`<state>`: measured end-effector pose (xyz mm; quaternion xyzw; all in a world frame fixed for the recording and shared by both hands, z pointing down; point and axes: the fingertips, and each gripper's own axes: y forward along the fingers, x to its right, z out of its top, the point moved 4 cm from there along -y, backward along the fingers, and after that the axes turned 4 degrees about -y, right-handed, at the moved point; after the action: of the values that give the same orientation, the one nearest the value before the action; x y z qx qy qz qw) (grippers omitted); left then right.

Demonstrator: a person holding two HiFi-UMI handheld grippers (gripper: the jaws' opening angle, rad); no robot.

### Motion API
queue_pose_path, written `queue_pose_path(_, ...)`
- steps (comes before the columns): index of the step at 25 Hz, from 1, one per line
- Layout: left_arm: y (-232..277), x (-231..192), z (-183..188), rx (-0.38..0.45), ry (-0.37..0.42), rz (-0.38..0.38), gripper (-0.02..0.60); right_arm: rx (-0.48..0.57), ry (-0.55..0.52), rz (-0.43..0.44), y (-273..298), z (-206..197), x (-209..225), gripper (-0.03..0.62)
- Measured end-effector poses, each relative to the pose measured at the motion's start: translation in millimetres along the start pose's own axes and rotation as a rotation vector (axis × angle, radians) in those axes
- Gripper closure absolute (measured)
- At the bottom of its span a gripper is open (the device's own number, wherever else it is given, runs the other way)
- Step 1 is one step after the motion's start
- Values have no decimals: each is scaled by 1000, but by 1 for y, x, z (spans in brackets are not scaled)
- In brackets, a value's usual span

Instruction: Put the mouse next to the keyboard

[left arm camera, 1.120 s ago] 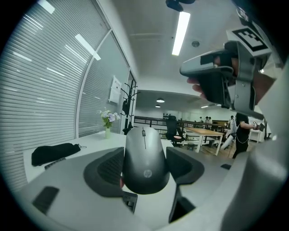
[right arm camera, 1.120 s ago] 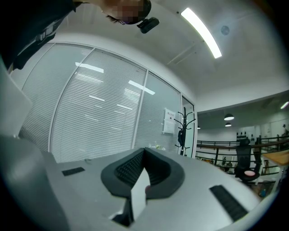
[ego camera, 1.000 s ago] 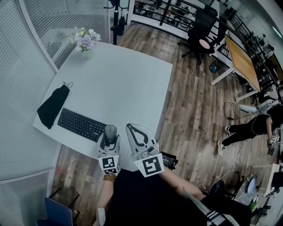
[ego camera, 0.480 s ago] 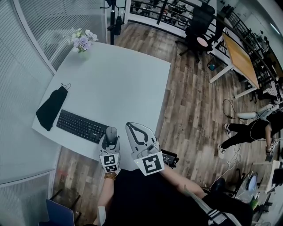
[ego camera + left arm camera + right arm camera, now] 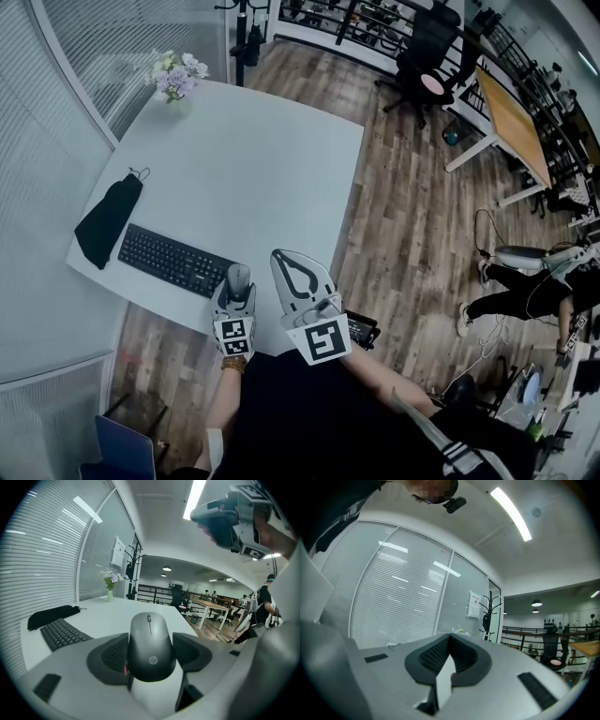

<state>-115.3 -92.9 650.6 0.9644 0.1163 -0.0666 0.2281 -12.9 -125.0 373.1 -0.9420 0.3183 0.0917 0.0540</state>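
Your left gripper (image 5: 235,294) grips the mouse (image 5: 150,644) just right of the keyboard (image 5: 173,262), perhaps not yet set down, so releasing remains; your right gripper (image 5: 450,644) is closed, empty.

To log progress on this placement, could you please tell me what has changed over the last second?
Nothing clearly moved. The left gripper still holds the mouse between its jaws at the right end of the keyboard, near the front edge of the table; only the head view shifted slightly. The right gripper stays beside it, jaws together and empty.
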Motion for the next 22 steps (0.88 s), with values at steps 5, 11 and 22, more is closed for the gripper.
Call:
queue_pose_path(5, 7, -3, -11, -27, -12, -6, 284, -6, -6, 0, 4, -4, 1, 595)
queue_pose_path(11, 9, -1, -20, -56, -10, -13, 285, -7, -23, 6, 4, -2, 2, 595)
queue_pose_path(22, 22, -2, -40, -116, -11, -10, 285, -42, -39, 21, 8, -9, 4, 595)
